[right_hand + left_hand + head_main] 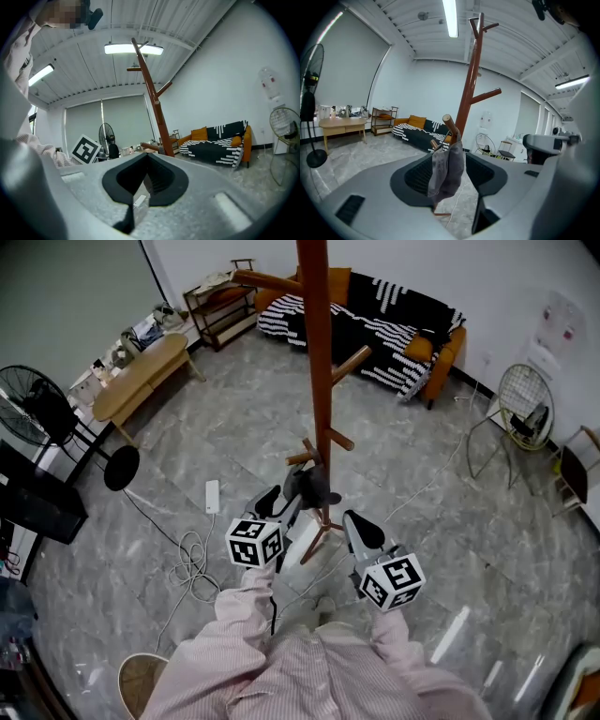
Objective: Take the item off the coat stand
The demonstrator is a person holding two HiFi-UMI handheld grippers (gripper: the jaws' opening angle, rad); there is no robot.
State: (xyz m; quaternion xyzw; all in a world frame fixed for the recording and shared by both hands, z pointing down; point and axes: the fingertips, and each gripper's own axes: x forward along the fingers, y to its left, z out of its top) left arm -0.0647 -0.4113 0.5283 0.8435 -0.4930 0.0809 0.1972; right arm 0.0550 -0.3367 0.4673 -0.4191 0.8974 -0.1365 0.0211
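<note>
The brown wooden coat stand [317, 352] rises straight in front of me. A limp grey cloth item [309, 486] hangs from one of its low pegs [451, 124]. My left gripper [291, 495] is at that peg. In the left gripper view the grey item [447, 171] hangs between the two jaws, which stand wide apart and do not press on it. My right gripper [361, 529] is just right of the pole, lower down, away from the item. In the right gripper view its jaws [146, 180] meet at the tips with nothing between them, and the pole [152, 103] stands beyond.
The stand's feet [314, 540] spread on the grey marble floor by my legs. A white power strip [211, 495] and looped cables lie to the left. A striped sofa [394, 320] is at the back, a wooden table [141, 376] and a black fan [42, 413] to the left, and a wire chair [525, 404] to the right.
</note>
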